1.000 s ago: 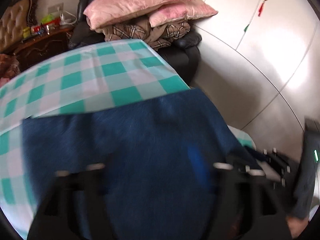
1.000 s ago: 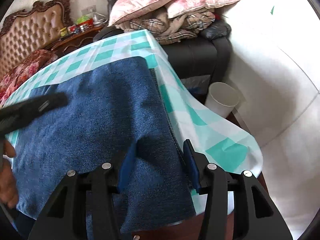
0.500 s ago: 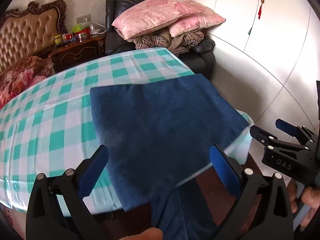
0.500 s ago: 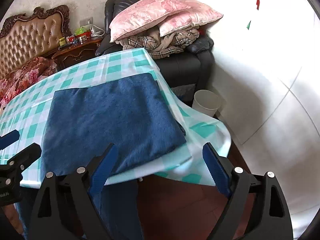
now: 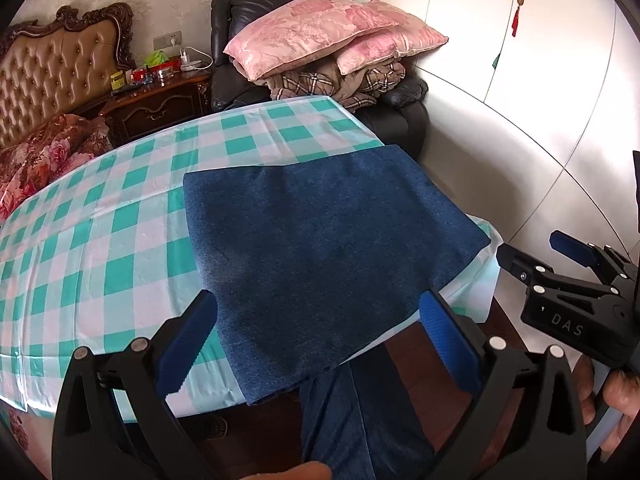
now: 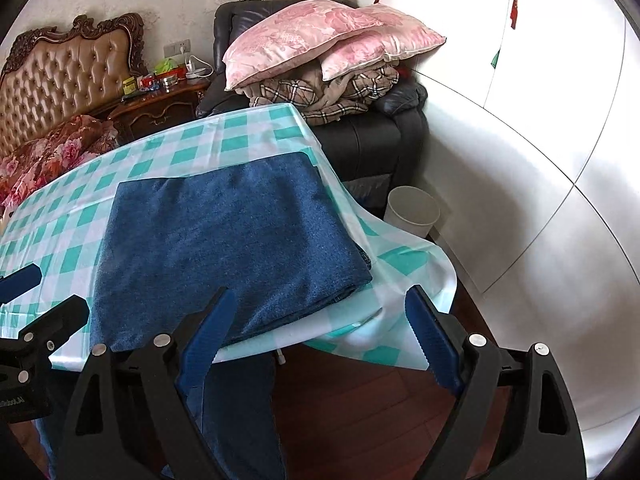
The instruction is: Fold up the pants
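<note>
Pants (image 5: pixel 320 248): dark blue denim, folded flat, rectangular.

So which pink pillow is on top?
The bigger pink pillow on the left is on top; the smaller pillow pokes out from under it on the right, both on the plaid blanket.

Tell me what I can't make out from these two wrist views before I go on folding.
- Pants: the part hanging over the table edge runs behind the left tool and off the bottom of both views, so its end is hidden.
- Layers in the fold: only the top shows; the right view shows stacked edges, count unclear.
- Right tool: its open fingers hide the table's near edge.
</note>
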The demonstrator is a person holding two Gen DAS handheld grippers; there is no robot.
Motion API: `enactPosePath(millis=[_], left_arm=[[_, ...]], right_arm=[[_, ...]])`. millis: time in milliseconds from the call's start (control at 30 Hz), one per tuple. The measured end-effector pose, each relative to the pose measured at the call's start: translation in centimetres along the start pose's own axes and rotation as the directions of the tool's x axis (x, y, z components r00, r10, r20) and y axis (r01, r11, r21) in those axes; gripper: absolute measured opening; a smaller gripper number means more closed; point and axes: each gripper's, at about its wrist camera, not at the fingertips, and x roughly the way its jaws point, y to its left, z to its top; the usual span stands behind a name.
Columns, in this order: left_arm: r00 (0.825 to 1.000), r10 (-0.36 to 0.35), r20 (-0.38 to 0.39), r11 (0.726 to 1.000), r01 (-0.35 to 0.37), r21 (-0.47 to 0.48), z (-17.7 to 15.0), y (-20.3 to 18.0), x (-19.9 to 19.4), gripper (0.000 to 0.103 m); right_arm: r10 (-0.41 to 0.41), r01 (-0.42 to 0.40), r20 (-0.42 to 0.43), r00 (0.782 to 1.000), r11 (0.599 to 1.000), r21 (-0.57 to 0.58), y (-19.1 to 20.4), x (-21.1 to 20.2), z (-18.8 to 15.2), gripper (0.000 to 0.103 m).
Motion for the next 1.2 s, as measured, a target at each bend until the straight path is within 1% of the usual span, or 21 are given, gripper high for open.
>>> enactPosePath(millis=[733,833,1067,1133,1200], left_arm=[[1.0,0.006,-0.001,1.0,-0.006,-0.003,0.1,-0.1,0.2,0.101],[1.0,-0.014,0.028,1.0,0.014,-0.002,-0.2,-0.2,-0.1,0.101],[0.995,-0.098,0.01,0.995,0.098,0.004,0.0,-0.4,0.7,0.101],[0.994,-0.106,0.012,0.994,0.106,-0.018,0.1,0.3,0.7,0.101],[0.994,-0.102,0.037,0.994,0.104,-0.042,0.0,1.8,0.3,0.101]], right_arm=[[0.003,-0.003,0.0,1.0,1.0,-0.001,-0.4,0.2,0.1,0.084],[0.002,-0.002,-0.001,1.0,1.0,-0.001,-0.4,0.2,0.1,0.084],[0.002,-0.002,-0.001,1.0,1.0,0.0,-0.3,0.3,0.0,0.084],[0.004,-0.004,0.003,1.0,1.0,0.004,-0.3,0.4,0.0,0.087],[0.023,-0.024,0.013,1.0,1.0,0.018,-0.4,0.6,0.1,0.087]])
